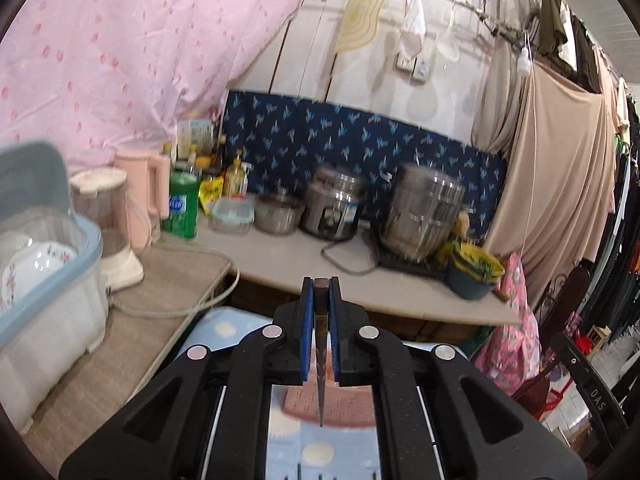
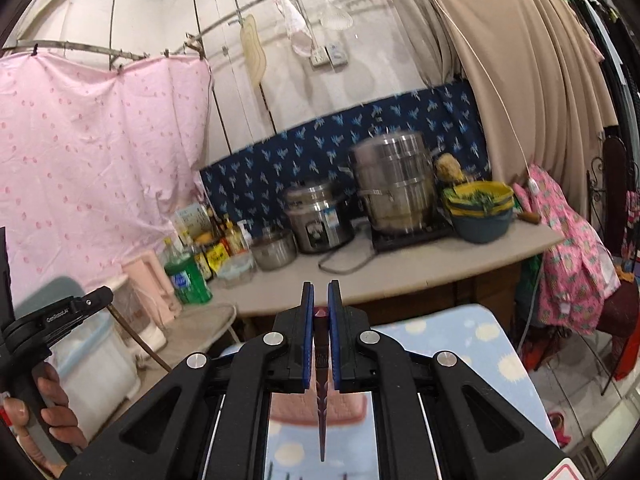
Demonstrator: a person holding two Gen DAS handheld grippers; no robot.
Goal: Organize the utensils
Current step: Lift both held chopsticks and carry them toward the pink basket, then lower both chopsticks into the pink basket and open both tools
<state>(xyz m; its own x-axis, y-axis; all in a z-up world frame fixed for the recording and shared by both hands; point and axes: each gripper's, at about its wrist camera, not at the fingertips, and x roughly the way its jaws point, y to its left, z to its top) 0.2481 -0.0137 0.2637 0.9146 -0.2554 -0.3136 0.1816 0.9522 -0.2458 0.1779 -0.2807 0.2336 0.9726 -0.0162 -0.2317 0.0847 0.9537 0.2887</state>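
In the left wrist view, my left gripper (image 1: 321, 285) is shut on a thin dark brown chopstick (image 1: 321, 344). The chopstick lies lengthwise between the blue pads, its pointed end toward the camera. My right gripper (image 2: 320, 290) is likewise shut on a dark reddish chopstick (image 2: 321, 380), its blunt end showing between the blue pads (image 2: 307, 320). Both grippers are held up in the air, pointing at the kitchen counter (image 1: 304, 268). At the left edge of the right wrist view, a hand (image 2: 52, 408) holds the black handle of the other gripper.
A clear dish box with a blue rim (image 1: 86, 248) holds plates at the left. On the counter stand a green bottle (image 1: 182, 210), a blender (image 1: 106, 216), a rice cooker (image 1: 334, 208), a tall steel pot (image 1: 424, 216) and a bowl (image 1: 472, 272). A blue spotted cloth (image 2: 460, 340) lies below.
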